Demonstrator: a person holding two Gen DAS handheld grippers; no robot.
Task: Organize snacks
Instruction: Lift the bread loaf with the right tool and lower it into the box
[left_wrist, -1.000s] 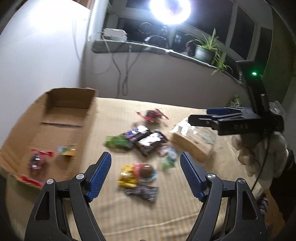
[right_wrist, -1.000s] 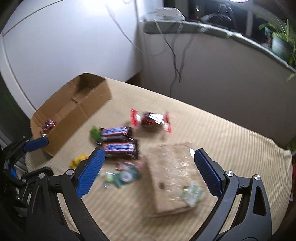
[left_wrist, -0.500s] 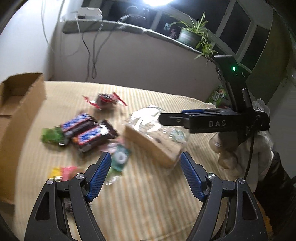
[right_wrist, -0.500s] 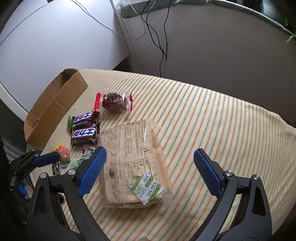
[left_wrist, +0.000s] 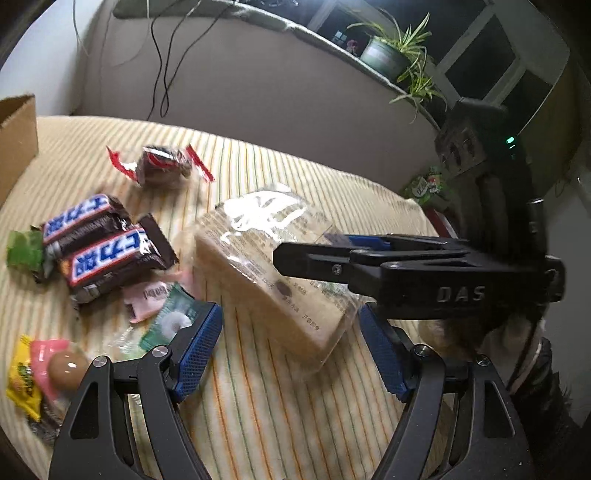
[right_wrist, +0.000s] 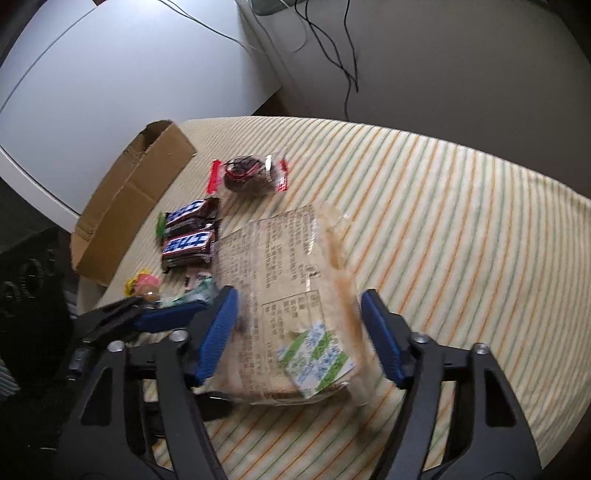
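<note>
Two grippers crowd one bread pack on the striped cloth (right_wrist: 461, 206), with the cardboard box (right_wrist: 125, 221) well off at the far left edge, its inside hidden from here. Biggest snack by far, the bagged bread (right_wrist: 291, 302) lies flat, and the right gripper (right_wrist: 299, 332) straddles its near end, jaws just closing, pads at or just touching the soft sides, so I can't call it clamped yet. Squeeze hard and the loaf crushes; squeeze only film and the slick bag could slide out on the lift. Left gripper (left_wrist: 290, 350) hovers with its jaws apart and empty, close beside the right one, so they could bump. Two chocolate bars (right_wrist: 188, 240), a red-ended cake (right_wrist: 247, 173) and small candies (left_wrist: 44, 369) sit just beside the loaf; dragging it could scatter them.
</note>
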